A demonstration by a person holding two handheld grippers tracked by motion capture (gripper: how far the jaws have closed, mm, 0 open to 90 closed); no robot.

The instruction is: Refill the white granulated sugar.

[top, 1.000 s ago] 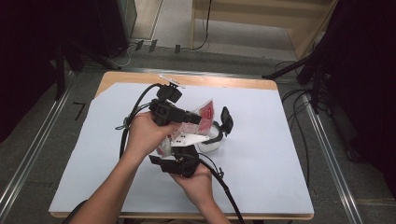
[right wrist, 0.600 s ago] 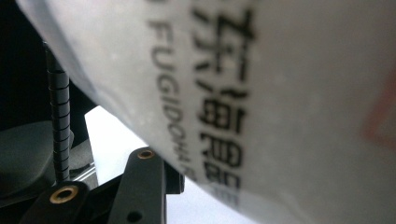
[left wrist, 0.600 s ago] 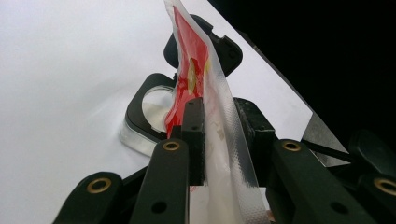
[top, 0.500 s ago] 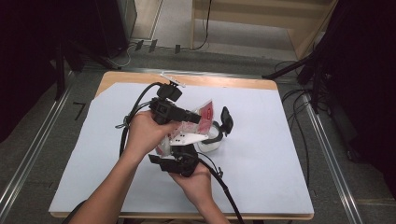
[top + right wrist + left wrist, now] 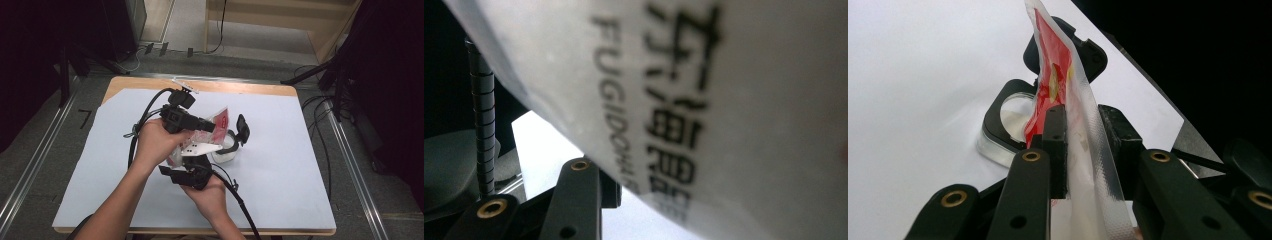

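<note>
A red and clear plastic packet (image 5: pixel 218 120) is held up over a small round container (image 5: pixel 225 154) with a black rim and an open black lid (image 5: pixel 243 129). My left gripper (image 5: pixel 207 125) is shut on the packet's clear sealed edge (image 5: pixel 1083 125), above the container (image 5: pixel 998 107). The right gripper (image 5: pixel 197 166) sits just below, at the packet's white lower end. In the right gripper view the white printed packet (image 5: pixel 724 100) lies right against the camera and hides one jaw. The other finger (image 5: pixel 576 200) reaches up to it.
A white sheet (image 5: pixel 285 165) covers the wooden table, with free room on all sides of the hands. Black cables (image 5: pixel 240 200) trail from both grippers toward the near edge. Metal rails and dark stands flank the table.
</note>
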